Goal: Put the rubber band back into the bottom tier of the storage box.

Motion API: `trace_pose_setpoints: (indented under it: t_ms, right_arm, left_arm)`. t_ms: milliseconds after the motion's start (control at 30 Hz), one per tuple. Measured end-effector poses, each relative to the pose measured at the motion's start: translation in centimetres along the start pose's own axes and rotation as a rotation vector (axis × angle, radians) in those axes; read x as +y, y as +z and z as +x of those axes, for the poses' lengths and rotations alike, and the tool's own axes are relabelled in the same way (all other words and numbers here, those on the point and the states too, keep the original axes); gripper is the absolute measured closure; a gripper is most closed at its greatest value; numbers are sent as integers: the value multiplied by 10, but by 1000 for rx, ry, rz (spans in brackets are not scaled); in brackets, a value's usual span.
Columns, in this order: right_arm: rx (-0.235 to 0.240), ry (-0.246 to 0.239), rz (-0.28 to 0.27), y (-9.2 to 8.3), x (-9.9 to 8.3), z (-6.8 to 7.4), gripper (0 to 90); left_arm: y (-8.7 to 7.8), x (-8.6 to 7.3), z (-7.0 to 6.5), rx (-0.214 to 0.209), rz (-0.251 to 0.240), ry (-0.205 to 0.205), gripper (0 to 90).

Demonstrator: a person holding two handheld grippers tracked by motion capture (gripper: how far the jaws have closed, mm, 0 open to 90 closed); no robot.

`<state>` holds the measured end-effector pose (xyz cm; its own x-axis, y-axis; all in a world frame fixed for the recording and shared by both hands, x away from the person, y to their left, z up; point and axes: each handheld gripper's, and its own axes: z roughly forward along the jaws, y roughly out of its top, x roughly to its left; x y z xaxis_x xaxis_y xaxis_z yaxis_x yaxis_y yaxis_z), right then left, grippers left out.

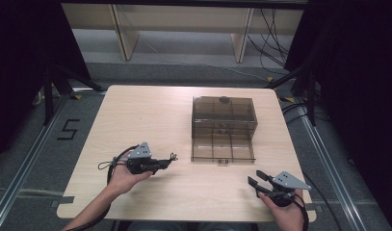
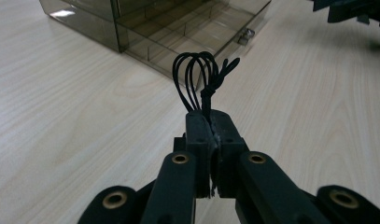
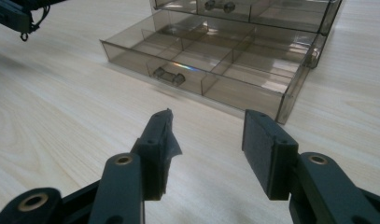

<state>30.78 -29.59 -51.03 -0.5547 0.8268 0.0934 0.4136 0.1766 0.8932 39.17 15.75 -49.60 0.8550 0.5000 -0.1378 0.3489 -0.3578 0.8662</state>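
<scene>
The left claw (image 2: 210, 122) is clamped shut on a small black cord bundle (image 2: 200, 77), gripping it at the knotted stem so the loops stand up just past the jaw tips. The right claw (image 3: 207, 140) is wide open and holds nothing. Ahead of both claws sits the smoky box (image 1: 224, 115) with its bottom drawer (image 3: 202, 65) pulled out, divided into compartments.

The grip looks thin: only the stem is pinched, so a quick swing toward the drawer could let the cord twist or slip out onto the table (image 1: 136, 115). The springy loops could also catch a divider wall and leave the bundle straddling two compartments instead of lying in one.

The left gripper view shows exactly where the jaws bite the cord, which the high view reduces to a dark speck at the claw's tip (image 1: 172, 156). The right gripper view shows the drawer's handle (image 3: 169, 75) and dividers clearly; the high view alone shows both hands' positions relative to the box.
</scene>
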Motion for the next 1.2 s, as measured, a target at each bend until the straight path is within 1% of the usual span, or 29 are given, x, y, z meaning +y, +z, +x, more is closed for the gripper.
trace_pose_setpoints:
  t_ms: [33, 67, 100, 133, 167, 200, 233, 300, 367, 400, 433, 467, 500, 533, 633, 667, 733, 767, 800, 833, 867, 900, 1000, 1033, 1067, 1100, 1133, 1167, 1200]
  right_arm:
    - [0, 0, 0, 0, 0, 0, 538]
    - [10, 38, 4, -1, 1, 3, 538]
    - [17, 13, -9, 0, 2, 1, 539]
    - [17, 13, -9, 0, 2, 1, 539]
    - [13, 55, 5, -1, 2, 5, 539]
    - [20, 37, -24, 1, 3, 5, 539]
    - [37, 20, -27, 3, 5, 6, 539]
    - [34, 3, -38, 4, 6, 7, 539]
    - [56, 25, -53, 7, 11, 13, 539]
    - [74, 19, -66, 10, 14, 15, 539]
    - [62, 34, -58, 9, 17, 19, 539]
    - [90, 14, -79, 13, 19, 19, 539]
    - [98, 16, -80, 15, 22, 23, 539]
    - [108, 2, -85, 17, 25, 24, 539]
    - [134, 8, -87, 23, 32, 31, 539]
    - [161, 14, -102, 27, 35, 35, 539]
    - [157, 3, -93, 28, 36, 35, 539]
    - [171, 26, -92, 29, 37, 39, 539]
    - [173, 11, -90, 30, 40, 40, 540]
    - [190, -6, -110, 33, 41, 40, 540]
    - [195, 22, -95, 33, 43, 44, 540]
    - [193, 15, -92, 34, 44, 46, 540]
    - [221, -3, -113, 39, 50, 51, 542]
    - [247, 3, -123, 41, 52, 53, 542]
    - [253, 20, -126, 41, 54, 57, 542]
    - [268, 3, -136, 43, 56, 57, 541]
    - [286, 18, -131, 45, 59, 61, 540]
    - [294, 27, -127, 45, 60, 63, 540]
    - [304, 3, -150, 48, 62, 63, 540]
  left_arm:
    - [0, 0, 0, 0, 0, 0, 869]
    - [1, -2, -2, 15, -26, -3, 869]
    - [2, -3, -2, 14, -40, -4, 869]
    - [2, -3, -2, 14, -40, -4, 869]
    - [3, -4, -3, 16, -54, -7, 869]
    - [3, -4, -4, 20, -61, -6, 869]
    - [3, -4, -5, 20, -65, -3, 869]
    - [4, -4, -6, 11, -85, -1, 869]
    - [5, -2, -8, 12, -98, 6, 869]
    - [5, -2, -9, 13, -107, 12, 869]
    - [5, -1, -10, 16, -110, 11, 869]
    - [5, 0, -11, 17, -117, 12, 869]
    - [5, 0, -13, 20, -122, 17, 869]
    - [6, 1, -14, 4, -131, 14, 869]
    - [7, 3, -18, 3, -140, 29, 869]
    - [8, 4, -19, -7, -153, 34, 869]
    - [9, 5, -20, -13, -154, 35, 869]
    - [10, 6, -21, -15, -158, 40, 869]
    - [10, 7, -22, -18, -158, 42, 869]
    - [10, 7, -23, -10, -150, 44, 869]
    - [11, 8, -24, -12, -154, 43, 869]
    - [12, 9, -25, -18, -154, 43, 869]
    - [15, 11, -28, -38, -159, 35, 869]
    - [16, 12, -30, -40, -161, 39, 869]
    - [18, 13, -31, -54, -166, 42, 869]
    - [19, 14, -32, -56, -166, 45, 869]
    - [20, 15, -33, -48, -157, 50, 868]
    - [23, 15, -35, -62, -165, 53, 869]
    - [23, 15, -35, -62, -165, 53, 869]
